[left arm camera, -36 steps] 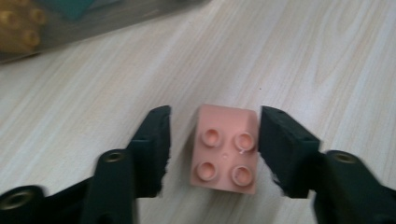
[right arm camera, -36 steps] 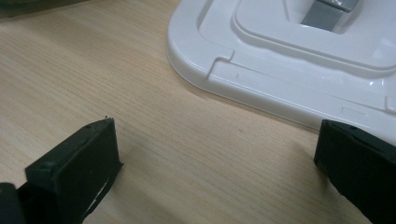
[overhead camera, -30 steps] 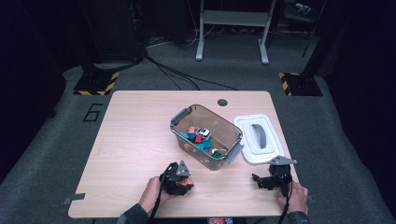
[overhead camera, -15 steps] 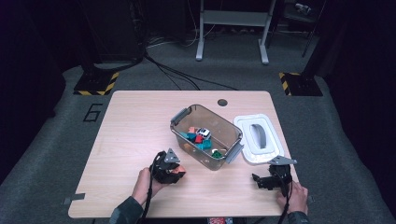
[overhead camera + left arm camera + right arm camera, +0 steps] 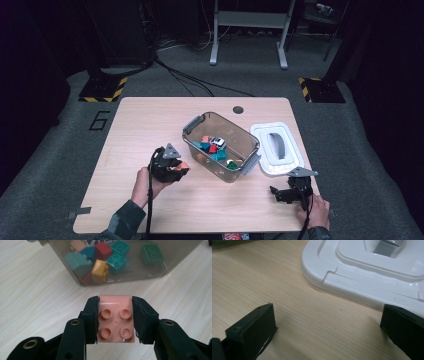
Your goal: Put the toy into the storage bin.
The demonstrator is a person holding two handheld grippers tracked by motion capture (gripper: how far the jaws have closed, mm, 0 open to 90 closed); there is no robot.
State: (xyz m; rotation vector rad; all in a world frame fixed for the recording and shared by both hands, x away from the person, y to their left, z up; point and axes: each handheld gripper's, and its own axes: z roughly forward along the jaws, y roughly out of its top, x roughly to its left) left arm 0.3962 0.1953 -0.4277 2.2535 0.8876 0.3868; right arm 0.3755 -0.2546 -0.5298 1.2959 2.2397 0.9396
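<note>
Going L to R: your left gripper (image 5: 176, 170) is clamping one pink brick (image 5: 115, 318) btwn its 2 jaws, pads pressing both sides, 4 studs facing the cam. In the high view the brick is sitting off the table (image 5: 140, 130), just left of the bin, not touching it.

Next, 1 clear plastic bin (image 5: 197, 131) w/ 2 grey latches, sitting mid-table. Thru its wall in the left gripper view you're looking at approx 3 teal/green bricks, 1 red, 1 yellow, 1 greyish-teal sloped piece, plus a peach one at the top edge. Exact total, can't tell, they're piling on each other.

Then 1 white lid (image 5: 277, 148) w/ a grey handle, lying flat just right of the bin.

Far right, your right gripper (image 5: 278, 194) is sitting low by the table's near edge, jaws standing wide apart w/ nothing btwn them but bare wood, lid edge just ahead of them.
</note>
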